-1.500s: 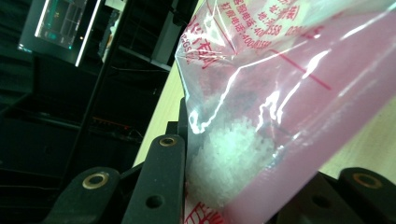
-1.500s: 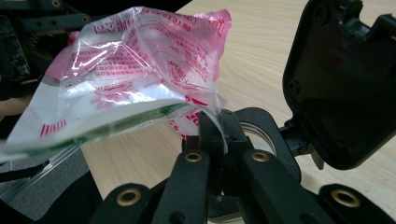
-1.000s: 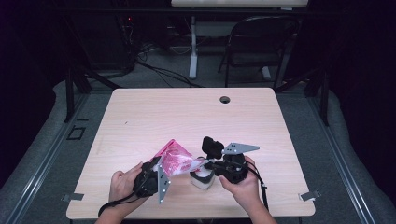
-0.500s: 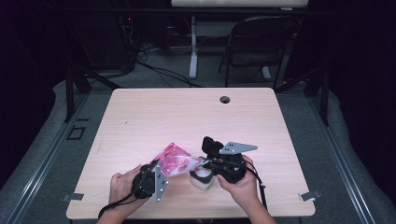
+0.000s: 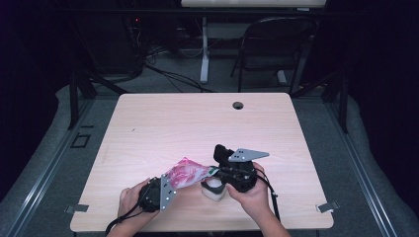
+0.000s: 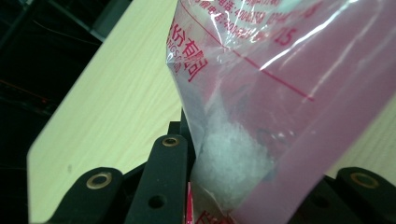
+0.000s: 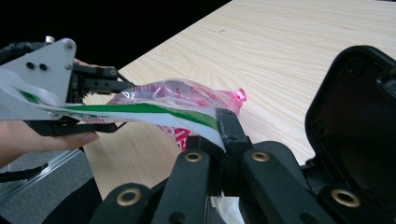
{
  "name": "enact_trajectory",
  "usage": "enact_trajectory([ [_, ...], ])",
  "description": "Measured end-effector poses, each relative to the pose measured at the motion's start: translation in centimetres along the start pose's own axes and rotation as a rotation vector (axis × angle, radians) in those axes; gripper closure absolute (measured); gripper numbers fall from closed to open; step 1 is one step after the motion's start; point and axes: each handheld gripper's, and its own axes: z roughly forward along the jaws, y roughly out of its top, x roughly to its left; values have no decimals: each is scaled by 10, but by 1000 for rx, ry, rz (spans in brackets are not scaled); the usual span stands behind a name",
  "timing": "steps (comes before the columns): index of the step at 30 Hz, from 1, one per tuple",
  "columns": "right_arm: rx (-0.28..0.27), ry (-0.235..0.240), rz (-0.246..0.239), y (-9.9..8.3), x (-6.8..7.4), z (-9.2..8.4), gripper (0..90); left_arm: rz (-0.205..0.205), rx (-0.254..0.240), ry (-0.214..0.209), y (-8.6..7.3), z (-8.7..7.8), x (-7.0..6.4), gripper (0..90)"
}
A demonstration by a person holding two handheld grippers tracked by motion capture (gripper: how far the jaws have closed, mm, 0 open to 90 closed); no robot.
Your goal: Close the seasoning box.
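High view is showing a pink plastic bag (image 5: pixel 187 174) hanging stretched between the two tools above the near edge of the table (image 5: pixel 197 123), with a small white container (image 5: pixel 213 189) sitting just beneath its right end. Both grippers are pinching the bag: the left gripper (image 5: pixel 165 187) is clamping its lower left end, and in the left gripper view the jaws are pressing together on the film right beside a lump of white granules (image 6: pixel 233 154) settling inside. The right gripper (image 7: pixel 223 133) is gripping the opposite edge, the white and green printed strip (image 7: pixel 154 112), with its jaws pressed together on it. My judgement is that the person is tilting the bag to pour its contents toward the container, or working at its mouth; I cannot tell whether the mouth is already open. The risk is lying in the thin, slippery film: if the two hands are pulling apart too hard, the strip may be slipping out of the right jaws or the bag tearing, and granules would be scattering over the table. Tipping before the mouth is sitting over the container would be spilling them beside it.
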Motion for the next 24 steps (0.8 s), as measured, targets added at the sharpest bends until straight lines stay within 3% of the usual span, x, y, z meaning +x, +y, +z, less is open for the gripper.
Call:
enact_trajectory([
  [9, -2, 11, -14, 4, 5, 7, 900, -88, -4, -64, -8, 7, 0, 764],
  [15, -3, 1, -19, 5, 5, 10, 900, -94, -17, -82, -8, 6, -3, 634],
  [24, -1, 10, -26, 6, 7, 14, 900, -154, -53, -116, -10, 0, 0, 514],
])
